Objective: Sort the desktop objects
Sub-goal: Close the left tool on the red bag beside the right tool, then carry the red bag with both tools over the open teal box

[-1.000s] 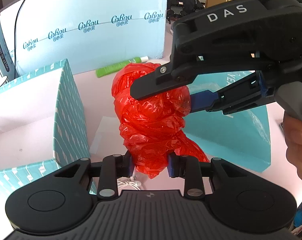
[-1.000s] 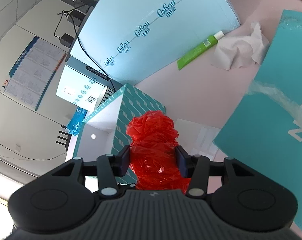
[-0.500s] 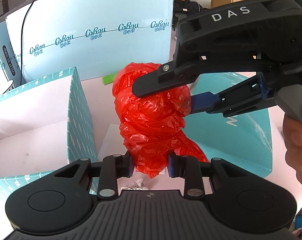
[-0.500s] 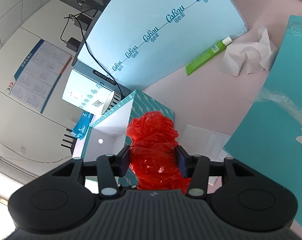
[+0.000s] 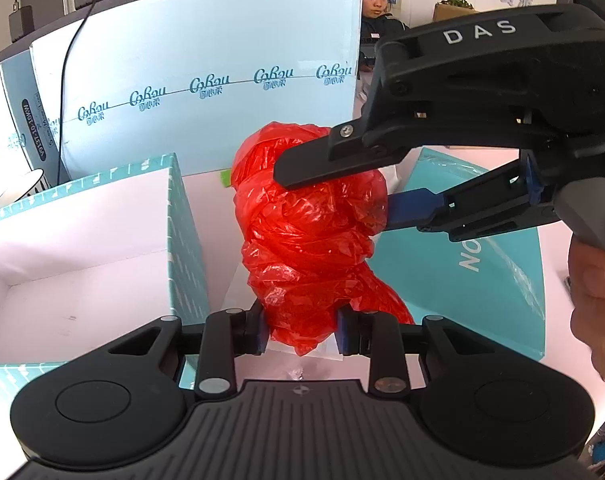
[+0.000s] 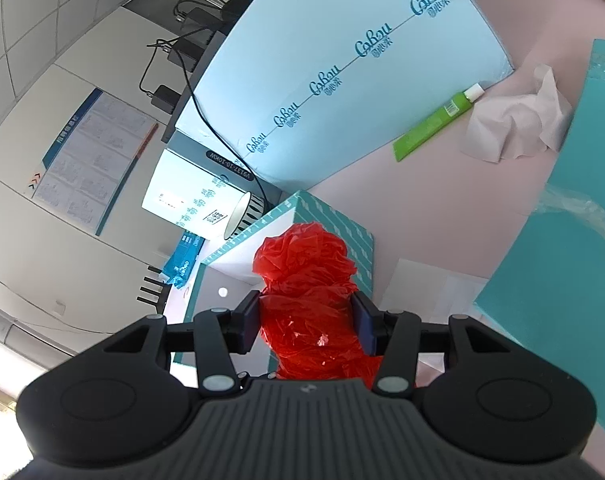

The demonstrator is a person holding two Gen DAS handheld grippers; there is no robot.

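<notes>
A crumpled red plastic bag (image 5: 310,236) was held up off the pink desk (image 6: 442,200) by both tools at once. Its lower end was pinched between the blue pads of the left gripper (image 5: 301,332), whose jaws were drawn in tight on the plastic. Higher up, the bunched top of the bag was clamped by the right gripper (image 5: 334,196), seen reaching in from the right side with a bare hand (image 5: 594,280) on its grey handle. From the right wrist view, the same bag (image 6: 308,304) was seen squeezed between the right gripper (image 6: 308,322) pads, jaws set a little wider. The bag was hung just beside an open teal box (image 5: 182,232) with a white inside, close to its near corner but not in it. A teal lid (image 6: 574,240) was lying to the right. Farther back, a green tube (image 6: 434,124) and a crumpled white tissue (image 6: 514,124) were left near a pale blue board (image 6: 342,80).
</notes>
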